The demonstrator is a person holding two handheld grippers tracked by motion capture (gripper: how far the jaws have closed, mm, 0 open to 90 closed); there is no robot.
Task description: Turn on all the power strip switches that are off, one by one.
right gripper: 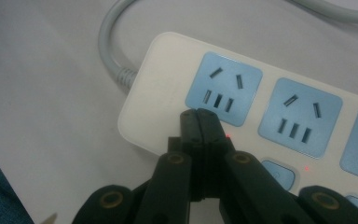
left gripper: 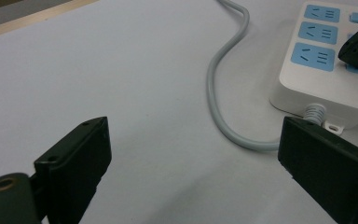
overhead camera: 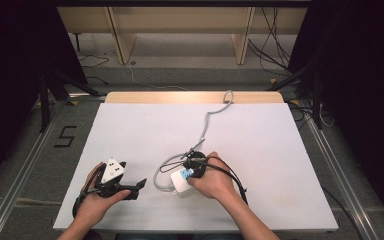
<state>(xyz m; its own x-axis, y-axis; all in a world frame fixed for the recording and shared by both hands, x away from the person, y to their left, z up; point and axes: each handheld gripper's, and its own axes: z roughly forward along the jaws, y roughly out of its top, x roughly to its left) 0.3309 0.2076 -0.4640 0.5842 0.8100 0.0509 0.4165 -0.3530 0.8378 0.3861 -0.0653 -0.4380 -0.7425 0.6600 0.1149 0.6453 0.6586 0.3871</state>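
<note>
I count one power strip on my counter, one grey cord and two grippers. The strip is a white block with rounded corners and pale blue sockets; the right gripper view gives me three sockets in a row and, along the near edge, small blue switches with tiny red lights beside them. The left gripper view also shows three sockets. The cord leaves the strip's end through a ribbed collar, loops beside the strip and runs off to the counter's far edge. My right gripper has its fingers pressed tight together, nothing between them, tips down on the strip's near edge just below the end socket. My left gripper sits left of the strip, apart from it, fingers spread wide and empty.
</note>
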